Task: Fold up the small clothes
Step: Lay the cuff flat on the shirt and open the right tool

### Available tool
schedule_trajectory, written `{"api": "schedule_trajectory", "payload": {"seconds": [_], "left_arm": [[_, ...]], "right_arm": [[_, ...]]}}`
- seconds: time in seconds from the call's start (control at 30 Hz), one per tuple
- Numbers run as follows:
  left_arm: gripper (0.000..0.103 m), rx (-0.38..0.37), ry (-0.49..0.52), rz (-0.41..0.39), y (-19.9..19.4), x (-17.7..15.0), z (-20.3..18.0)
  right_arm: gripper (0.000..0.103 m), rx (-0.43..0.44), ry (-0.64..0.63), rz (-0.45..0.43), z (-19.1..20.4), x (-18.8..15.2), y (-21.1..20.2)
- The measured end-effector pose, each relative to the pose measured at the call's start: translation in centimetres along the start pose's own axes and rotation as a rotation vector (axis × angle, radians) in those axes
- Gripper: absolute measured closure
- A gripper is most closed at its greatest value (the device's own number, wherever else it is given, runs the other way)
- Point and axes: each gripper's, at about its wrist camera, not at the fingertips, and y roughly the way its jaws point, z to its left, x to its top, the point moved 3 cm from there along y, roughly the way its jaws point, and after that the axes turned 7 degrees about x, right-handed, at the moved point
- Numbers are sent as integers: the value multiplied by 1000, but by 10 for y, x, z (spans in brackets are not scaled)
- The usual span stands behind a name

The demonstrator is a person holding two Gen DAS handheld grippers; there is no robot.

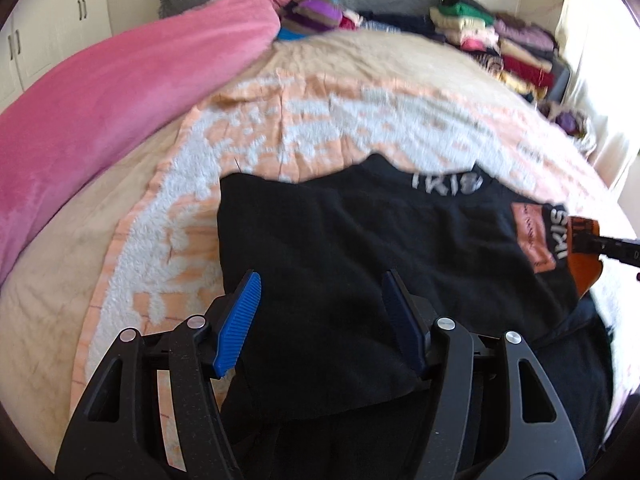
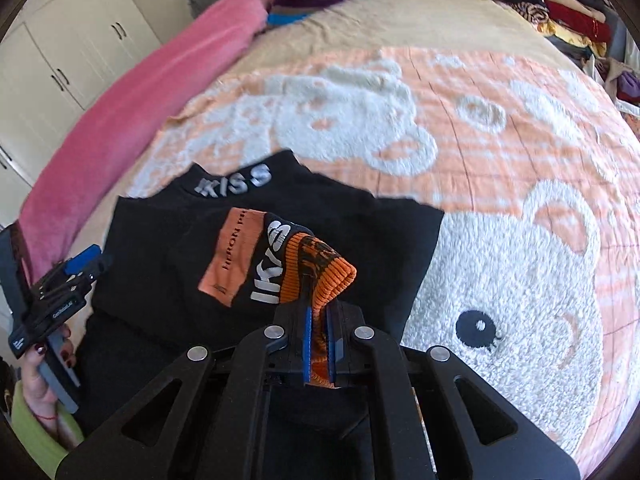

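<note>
On the bed, over a peach blanket [image 2: 480,92] with fluffy white bears: a black sweater [image 2: 168,280], lying flat, with "KISS" in white letters on the collar and an orange patch on the chest. One sleeve lifted and pulled across the chest, its ribbed orange cuff [image 2: 320,276] pinched tight in the right gripper [image 2: 318,340], blue pads squeezed on the cloth. Seen from the left wrist, that same right gripper [image 1: 600,244] poking in at the right edge with the cuff [image 1: 582,268]. Left gripper [image 1: 320,320] hanging over the sweater [image 1: 340,248] near its left side, blue fingers [image 1: 238,320] apart, with nothing between them, not touching the cloth. In the right wrist view, the left gripper [image 2: 86,266] just beside the sweater's left edge, held by a hand [image 2: 38,380] with dark red nails and a green sleeve [image 2: 32,440]. Along the left of the bed, a rolled pink blanket [image 1: 120,92]. At the far end, a striped knit thing [image 1: 316,8] and piles of folded clothes [image 1: 500,40]. Behind, white cupboard doors [image 2: 80,48].
</note>
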Motion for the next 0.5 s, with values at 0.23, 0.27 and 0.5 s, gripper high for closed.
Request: {"api": "schedule_trajectory", "payload": {"seconds": [0.23, 0.27, 0.5], "left_arm": [[48, 42, 48, 40, 14, -8, -6], [48, 34, 42, 39, 11, -7, -5], [45, 1, 51, 22, -17, -1, -13]], "right_arm": [[86, -136, -35, -9, -2, -6, -1], [85, -161, -43, -32, 1, -7, -9], [69, -37, -143, -100, 41, -25, -27]]}}
